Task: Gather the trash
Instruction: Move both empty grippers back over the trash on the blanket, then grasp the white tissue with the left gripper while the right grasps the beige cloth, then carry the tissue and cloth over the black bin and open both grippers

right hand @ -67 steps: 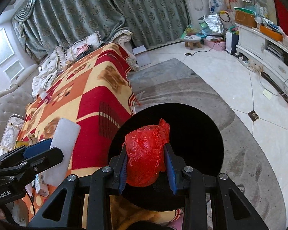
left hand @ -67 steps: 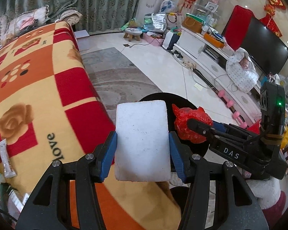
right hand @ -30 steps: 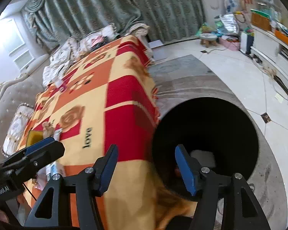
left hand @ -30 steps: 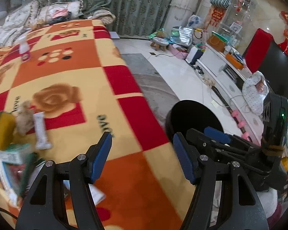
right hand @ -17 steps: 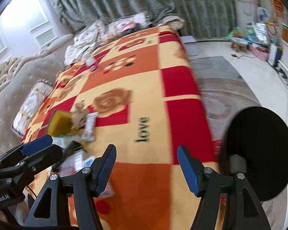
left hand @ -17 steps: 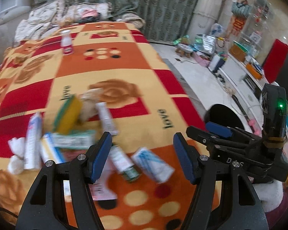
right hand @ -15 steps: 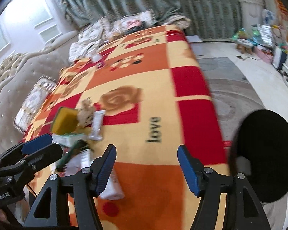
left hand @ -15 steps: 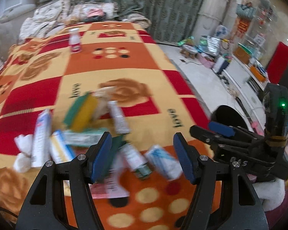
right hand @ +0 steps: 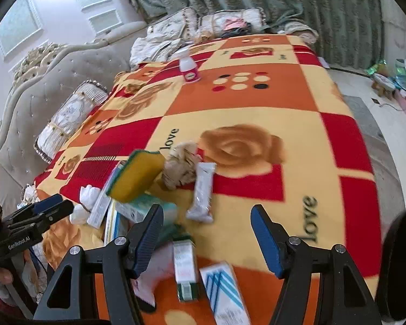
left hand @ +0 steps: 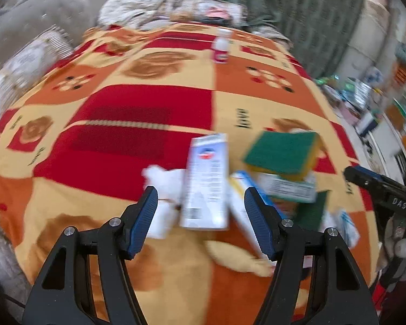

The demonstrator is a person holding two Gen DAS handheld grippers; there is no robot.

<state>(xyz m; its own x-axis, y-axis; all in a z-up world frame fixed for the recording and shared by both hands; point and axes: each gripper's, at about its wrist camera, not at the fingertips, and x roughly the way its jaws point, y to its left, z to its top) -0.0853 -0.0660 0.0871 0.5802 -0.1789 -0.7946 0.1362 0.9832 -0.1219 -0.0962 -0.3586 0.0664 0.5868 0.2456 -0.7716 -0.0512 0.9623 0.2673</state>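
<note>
- Lying in a loose pile on the blanket (right hand: 257,103): plenty of trash waiting to be collected, so judging the job far from finished.
- Sitting tilted on top of the pile, a green-and-yellow sponge (right hand: 138,174), with a crumpled brown paper wad (right hand: 181,166) touching its right side and a white snack wrapper (right hand: 203,192) just beside that.
- Lying nearer the right wrist camera, a small green-ended carton (right hand: 185,270) and a blue-striped white box (right hand: 224,287).
- Showing in the left wrist view, a white box with blue print (left hand: 205,181) leaning on white crumpled tissue (left hand: 162,187), everything blurred.
- Standing well apart at the far end, a small white bottle with a pink label (right hand: 188,67); uncertain whether counting as trash.
- Hovering over the white box and tissue, the left gripper (left hand: 200,214), jaws spread wide and holding nothing.
- Hanging above the carton area, the right gripper (right hand: 207,233), fingers likewise apart and empty.
- Peeking in at the right edge of the right wrist view, a dark round bin (right hand: 400,265), just beside the bed; contents hidden.
- Judging the step in hand as choosing the next pieces to pick up.
</note>
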